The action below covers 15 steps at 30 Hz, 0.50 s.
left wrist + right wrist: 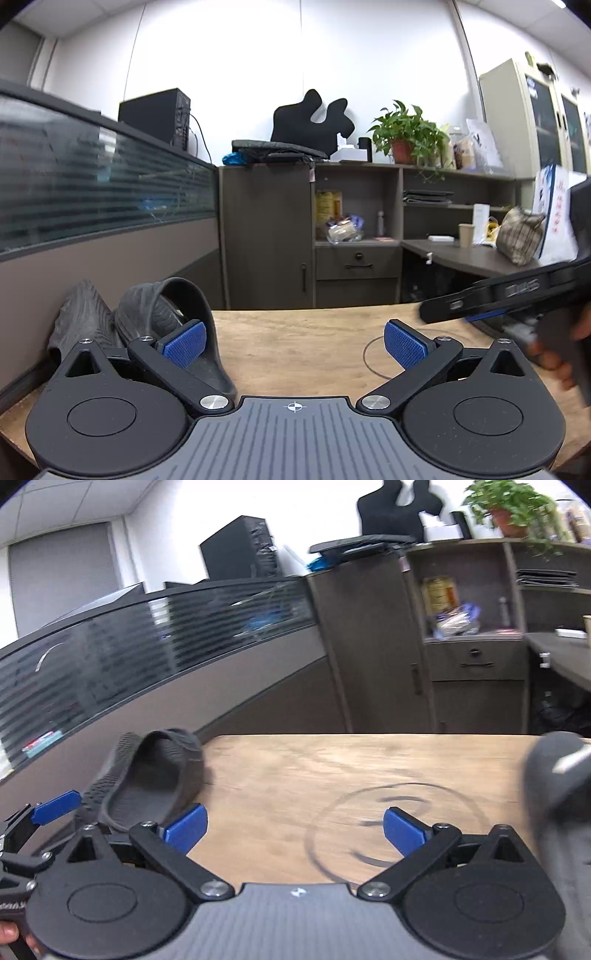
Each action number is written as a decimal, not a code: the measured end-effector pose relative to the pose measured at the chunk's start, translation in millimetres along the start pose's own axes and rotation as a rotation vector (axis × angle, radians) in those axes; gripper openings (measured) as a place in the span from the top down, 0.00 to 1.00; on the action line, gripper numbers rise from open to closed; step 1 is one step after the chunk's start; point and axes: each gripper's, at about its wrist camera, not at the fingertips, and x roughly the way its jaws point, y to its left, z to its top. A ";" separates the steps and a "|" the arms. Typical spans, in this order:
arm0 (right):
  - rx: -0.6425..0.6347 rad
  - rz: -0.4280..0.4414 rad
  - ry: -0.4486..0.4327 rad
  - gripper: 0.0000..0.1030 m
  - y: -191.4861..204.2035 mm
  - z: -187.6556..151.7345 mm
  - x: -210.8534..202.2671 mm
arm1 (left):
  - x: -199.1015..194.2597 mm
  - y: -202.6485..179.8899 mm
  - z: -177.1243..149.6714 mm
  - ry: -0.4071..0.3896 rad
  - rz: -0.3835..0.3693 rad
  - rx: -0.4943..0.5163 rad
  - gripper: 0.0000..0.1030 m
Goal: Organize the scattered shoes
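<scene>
Two dark grey rubber slippers lie on their sides against each other at the table's left edge: the outer slipper [83,314] shows its ribbed sole, and the near slipper [184,295] [159,775] shows its strap and footbed. My left gripper [294,345] is open and empty, with its left finger just in front of the near slipper. My right gripper [294,829] is wide open over bare wood, also empty. A blue pad [484,316] of the right gripper shows at the right. A blurred dark grey shoe-like shape [557,771] sits at the far right.
The wooden table [295,343] carries a drawn circle [399,827]. A glass-topped partition [110,192] runs along the left. Beyond the table's far edge stand a cabinet [266,236], shelves and a desk [465,254]. A hand [554,362] holds the right gripper.
</scene>
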 end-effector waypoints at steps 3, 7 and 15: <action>-0.013 0.058 0.015 0.00 22.7 11.2 22.4 | -1.3 18.0 13.2 -0.018 -0.026 -0.095 0.00; -0.032 0.114 0.033 0.00 51.7 29.0 47.9 | -4.7 37.1 22.4 -0.015 -0.003 -0.102 0.00; 0.082 0.245 0.052 0.01 88.2 48.4 95.2 | -14.1 98.8 31.7 -0.042 0.154 -0.180 0.00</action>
